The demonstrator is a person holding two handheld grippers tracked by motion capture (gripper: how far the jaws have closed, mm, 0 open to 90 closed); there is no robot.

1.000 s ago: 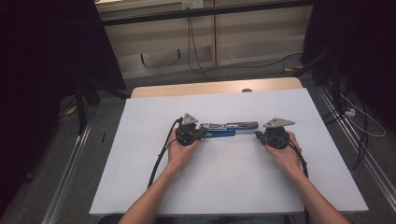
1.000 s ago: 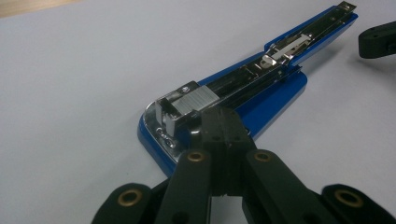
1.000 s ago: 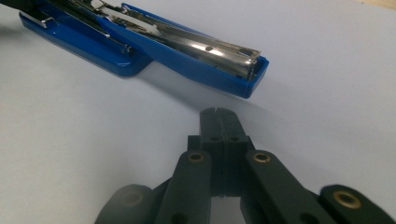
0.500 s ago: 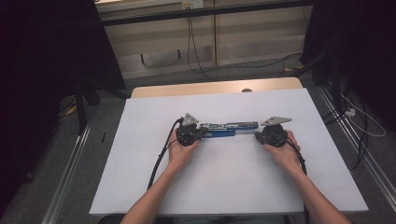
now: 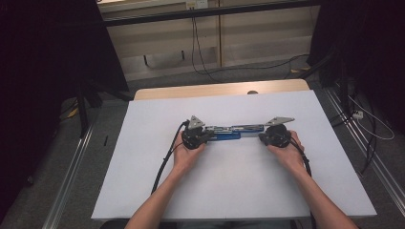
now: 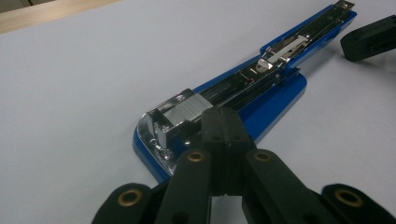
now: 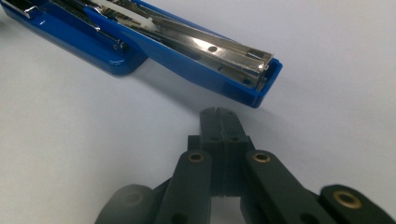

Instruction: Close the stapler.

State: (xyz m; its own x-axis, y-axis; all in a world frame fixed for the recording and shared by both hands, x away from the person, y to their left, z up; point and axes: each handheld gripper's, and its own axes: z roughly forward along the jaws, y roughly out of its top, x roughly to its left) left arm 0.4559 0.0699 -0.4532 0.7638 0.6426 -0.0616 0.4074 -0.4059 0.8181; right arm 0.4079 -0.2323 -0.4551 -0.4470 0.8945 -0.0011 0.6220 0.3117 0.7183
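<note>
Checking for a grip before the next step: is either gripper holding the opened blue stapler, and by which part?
Nothing is held. The left gripper, shut, rests against the blue metal stapler at its base; the right gripper, shut, sits just short of its tip.

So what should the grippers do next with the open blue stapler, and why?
Probably ease the right hand-held gripper forward to touch the free tip of the opened-flat blue metal stapler. Its jaws are shut and sit just short of that end, while the shut left hand-held gripper already rests on the stapler's other end.
</note>
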